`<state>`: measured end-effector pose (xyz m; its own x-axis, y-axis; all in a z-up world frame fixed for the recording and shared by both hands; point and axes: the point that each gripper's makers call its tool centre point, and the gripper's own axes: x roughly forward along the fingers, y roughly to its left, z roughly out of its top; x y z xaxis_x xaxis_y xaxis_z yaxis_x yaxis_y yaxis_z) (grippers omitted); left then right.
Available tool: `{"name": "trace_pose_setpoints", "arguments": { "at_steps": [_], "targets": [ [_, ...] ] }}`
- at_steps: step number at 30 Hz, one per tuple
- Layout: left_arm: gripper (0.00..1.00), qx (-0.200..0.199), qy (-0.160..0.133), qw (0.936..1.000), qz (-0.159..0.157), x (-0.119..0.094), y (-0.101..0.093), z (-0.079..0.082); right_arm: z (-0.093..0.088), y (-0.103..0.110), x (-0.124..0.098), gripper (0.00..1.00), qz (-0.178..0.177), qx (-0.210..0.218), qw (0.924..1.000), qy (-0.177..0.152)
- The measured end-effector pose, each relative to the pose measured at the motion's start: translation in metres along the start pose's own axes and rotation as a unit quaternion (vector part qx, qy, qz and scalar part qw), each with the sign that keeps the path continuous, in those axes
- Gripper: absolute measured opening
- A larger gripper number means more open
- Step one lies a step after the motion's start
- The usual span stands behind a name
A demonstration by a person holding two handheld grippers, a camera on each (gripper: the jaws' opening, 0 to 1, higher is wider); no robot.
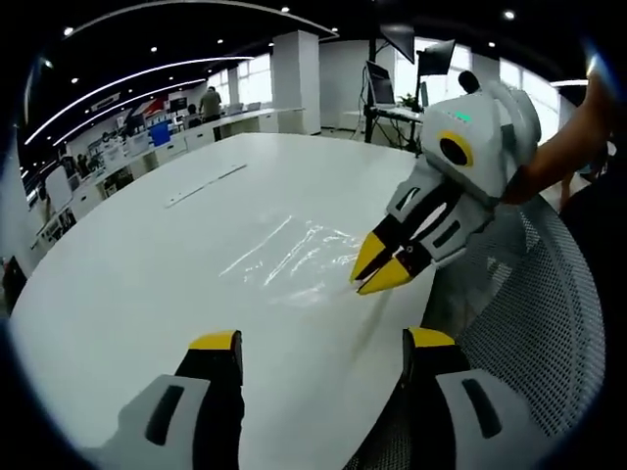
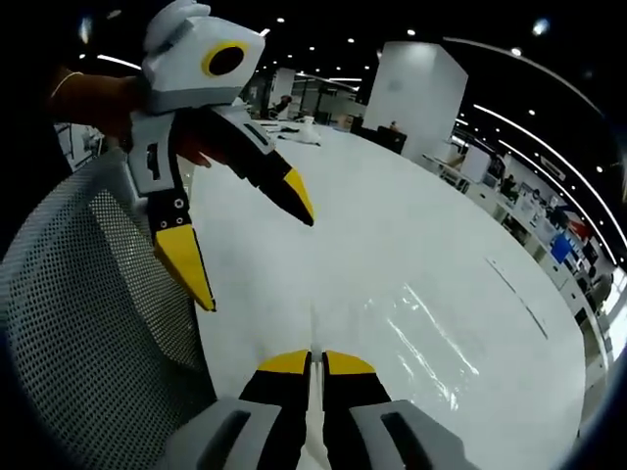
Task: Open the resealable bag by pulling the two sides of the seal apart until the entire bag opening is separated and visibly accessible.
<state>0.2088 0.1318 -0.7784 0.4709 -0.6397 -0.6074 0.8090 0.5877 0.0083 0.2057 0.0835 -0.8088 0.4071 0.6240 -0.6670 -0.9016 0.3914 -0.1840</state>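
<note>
The clear resealable bag (image 1: 294, 257) lies flat on the white table (image 1: 147, 264), near the table's curved near edge, and it is hard to pick out except by the glints along its creases. In the left gripper view the left gripper (image 1: 323, 354) hangs above that near edge with its two yellow-tipped jaws spread wide and nothing between them. Across from it the right gripper (image 1: 384, 266) reaches in from the right, its yellow tips pinched together right at the bag's near edge; whether plastic is caught between them cannot be told from here. A person's hand (image 1: 568, 147) grips the white body behind it.

In the right gripper view the right gripper (image 2: 316, 362) shows its jaws closed with only a thin slit between the tips, and a pale strip runs down through that slit, seemingly the bag's edge. The bag (image 2: 431, 338) spreads off to the right across the table (image 2: 392, 225). The left gripper (image 2: 257, 250) hovers at upper left, jaws splayed, clear of the plastic. A grey mesh chair (image 2: 88, 323) sits against the table's near edge.
</note>
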Motion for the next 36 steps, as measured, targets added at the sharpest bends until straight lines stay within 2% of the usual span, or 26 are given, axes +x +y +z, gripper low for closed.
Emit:
{"name": "trace_pose_setpoints", "arguments": {
  "at_steps": [4,8,12,14,21,23,26,28,33,36],
  "targets": [
    [0.57,0.01,0.001,0.9999,-0.009,0.002,-0.003,0.001,-0.001,0.007,0.001,0.0,0.005,-0.013,0.9999,0.005],
    [0.55,0.056,0.025,0.9981,-0.011,0.005,-0.006,0.0,-0.002,0.012,0.001,0.0,0.013,-0.019,0.9997,0.007],
    [0.49,0.079,0.027,0.9964,-0.019,0.009,-0.012,0.003,-0.005,0.018,0.001,0.0,0.017,-0.046,0.9987,0.018],
    [0.45,0.09,0.03,0.9952,-0.023,0.01,-0.014,0.003,-0.004,0.02,0.001,0.0,0.022,-0.045,0.9986,0.016],
    [0.44,0.133,0.05,0.9893,-0.033,0.014,-0.017,0.001,-0.002,0.027,-0.001,0.0,0.032,-0.042,0.9985,0.014],
    [0.4,0.143,0.053,0.9876,-0.036,0.015,-0.018,0.0,-0.001,0.029,-0.001,0.0,0.034,-0.042,0.9985,0.014],
    [0.24,0.154,0.06,0.985,-0.05,0.017,-0.023,-0.001,0.0,0.031,0.001,0.0,0.037,-0.051,0.9979,0.015],
    [0.18,0.164,0.062,0.9821,-0.067,0.019,-0.029,-0.002,0.002,0.032,0.001,0.0,0.04,-0.055,0.9976,0.014],
    [0.17,0.195,0.075,0.9754,-0.07,0.023,-0.031,-0.005,0.005,0.034,0.002,0.0,0.043,-0.067,0.9967,0.013],
    [0.08,0.2,0.074,0.9733,-0.086,0.023,-0.035,-0.005,0.006,0.035,0.002,0.0,0.045,-0.068,0.9966,0.012]
  ]
}}
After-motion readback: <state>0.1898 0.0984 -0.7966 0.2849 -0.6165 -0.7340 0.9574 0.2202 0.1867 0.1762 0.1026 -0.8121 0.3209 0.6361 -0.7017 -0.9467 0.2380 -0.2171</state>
